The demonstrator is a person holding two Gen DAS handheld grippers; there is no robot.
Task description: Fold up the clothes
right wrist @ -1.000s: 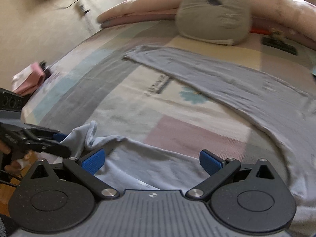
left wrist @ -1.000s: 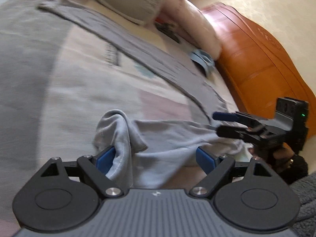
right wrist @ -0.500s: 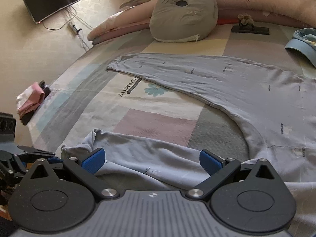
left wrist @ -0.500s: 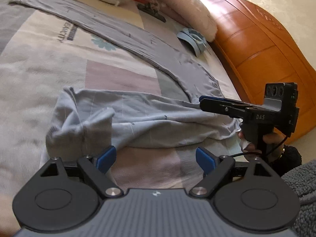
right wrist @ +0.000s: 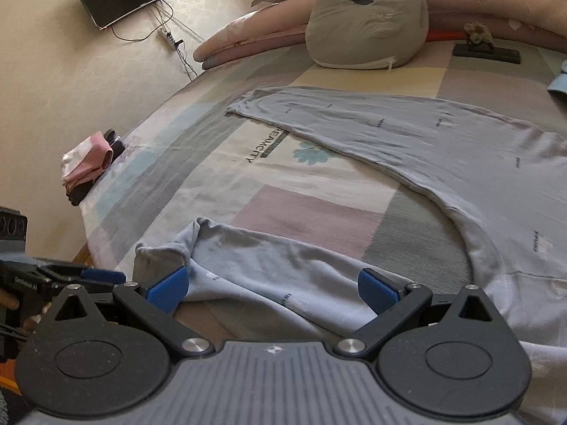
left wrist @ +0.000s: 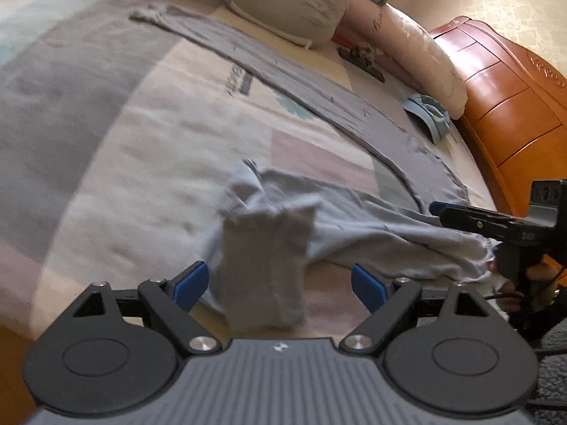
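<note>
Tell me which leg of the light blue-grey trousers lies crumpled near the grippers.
The near leg: bunched and creased, cuff turned up, between both grippers. The far leg lies flat, stretching toward the grey pillow.

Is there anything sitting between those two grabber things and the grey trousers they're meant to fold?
Nothing visible stands in the way. The grey trousers lie spread on the bed, and the near leg sits right at both open grippers: the left gripper at its cuff end, the right gripper further along it.
</note>
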